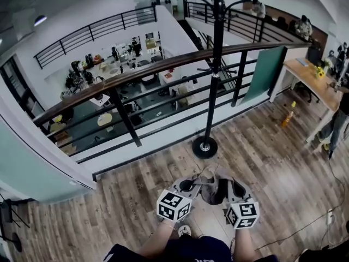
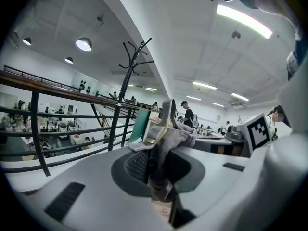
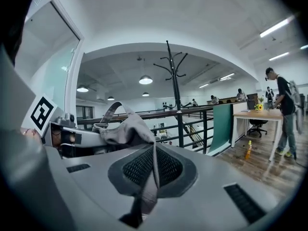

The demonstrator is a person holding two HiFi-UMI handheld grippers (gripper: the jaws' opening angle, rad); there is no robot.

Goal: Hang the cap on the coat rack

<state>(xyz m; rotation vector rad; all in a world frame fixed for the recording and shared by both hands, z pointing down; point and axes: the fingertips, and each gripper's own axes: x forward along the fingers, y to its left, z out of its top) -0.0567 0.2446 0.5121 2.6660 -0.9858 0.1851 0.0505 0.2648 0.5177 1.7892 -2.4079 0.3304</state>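
Note:
A grey cap (image 1: 214,185) hangs stretched between my two grippers, low in the head view, just short of the coat rack's round base (image 1: 204,147). My left gripper (image 1: 188,186) is shut on the cap's (image 2: 166,141) fabric near its strap and buckle. My right gripper (image 1: 229,189) is shut on a thin fold of the cap (image 3: 126,129). The black coat rack (image 1: 216,53) stands upright straight ahead by the railing. Its hooks (image 3: 172,61) spread at the top, well above the cap.
A dark railing (image 1: 136,91) runs behind the rack, with a lower floor of desks beyond. A wooden desk (image 1: 314,82) stands at the right, with a bottle (image 1: 287,116) on the wood floor and a person (image 3: 287,107) nearby. A green panel (image 1: 265,72) leans on the railing.

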